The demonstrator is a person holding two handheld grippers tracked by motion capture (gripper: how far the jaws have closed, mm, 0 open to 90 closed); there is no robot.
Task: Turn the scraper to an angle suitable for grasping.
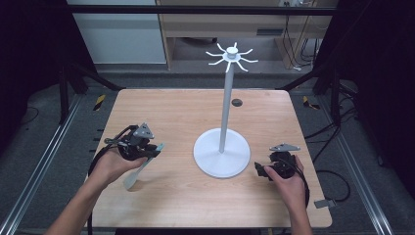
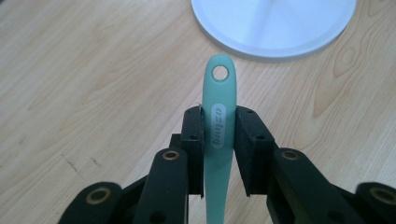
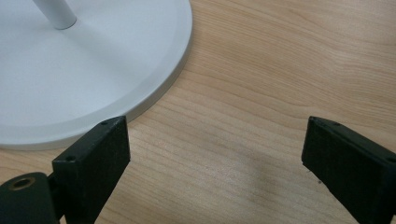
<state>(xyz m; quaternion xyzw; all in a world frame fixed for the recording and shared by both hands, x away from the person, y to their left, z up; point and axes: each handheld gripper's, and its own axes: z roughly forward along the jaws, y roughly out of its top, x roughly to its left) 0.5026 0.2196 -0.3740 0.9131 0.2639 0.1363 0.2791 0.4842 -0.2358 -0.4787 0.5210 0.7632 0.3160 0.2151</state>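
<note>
Gripping a mint-green utensil (image 2: 219, 121) by its handle, the left tool (image 2: 219, 140) has both black jaws pressed against the handle's sides. The handle's rounded end with its hanging hole sticks out past the jaw tips, toward the white round base (image 2: 275, 25) of a stand. In the high view the left tool (image 1: 147, 149) sits over the left part of the wooden desk (image 1: 171, 205), held in the person's left hand (image 1: 112, 166), and the utensil's (image 1: 134, 174) other end slants down toward the person, pale and flat — its exact shape is hard to tell.

The stand (image 1: 224, 112) rises from the middle of the desk: a thin white pole on a disc base, topped by a ring of short hook arms (image 1: 231, 56).

The right tool (image 1: 262, 169) rests low just beside the base's right edge, in the right hand (image 1: 288, 183). In the right gripper view its jaws are spread wide — bare wood lies between them (image 3: 215, 163), and the base's rim (image 3: 163, 93) lies just ahead of the left jaw.
</note>
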